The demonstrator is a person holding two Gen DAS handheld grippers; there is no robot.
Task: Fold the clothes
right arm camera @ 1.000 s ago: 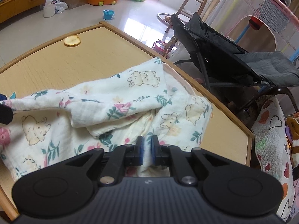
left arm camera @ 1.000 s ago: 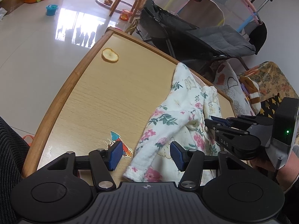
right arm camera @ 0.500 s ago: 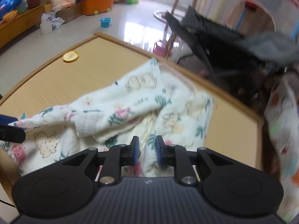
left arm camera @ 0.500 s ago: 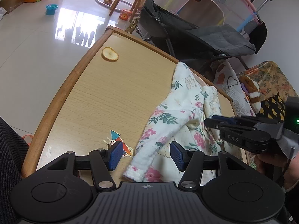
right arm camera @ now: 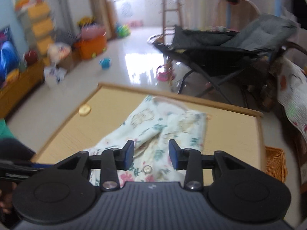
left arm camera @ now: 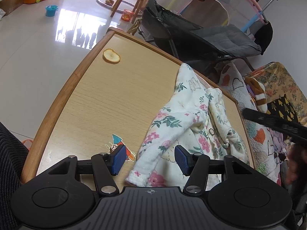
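Observation:
A white floral baby garment [left arm camera: 184,122] lies crumpled on the right half of the wooden table [left arm camera: 115,99]. My left gripper [left arm camera: 150,160] stands open low over the garment's near cuff [left arm camera: 138,175], which lies between the blue pads without being pressed. In the right wrist view, my right gripper [right arm camera: 151,155] hovers above the garment [right arm camera: 163,126] with its jaws opening and nothing pinched between them. Its black fingers [left arm camera: 272,122] show blurred at the right edge of the left wrist view.
A dried orange slice [left arm camera: 111,56] and a cartoon sticker [left arm camera: 120,147] sit on the table's left half. A dark baby stroller [left arm camera: 211,36] stands behind the far edge. A heart-print quilt [left arm camera: 259,134] lies to the right, with a wicker basket [right arm camera: 276,164] beside the table.
My right gripper let go of the garment, opened its jaws, rolled, and lifted back away from the cloth. My left gripper kept still.

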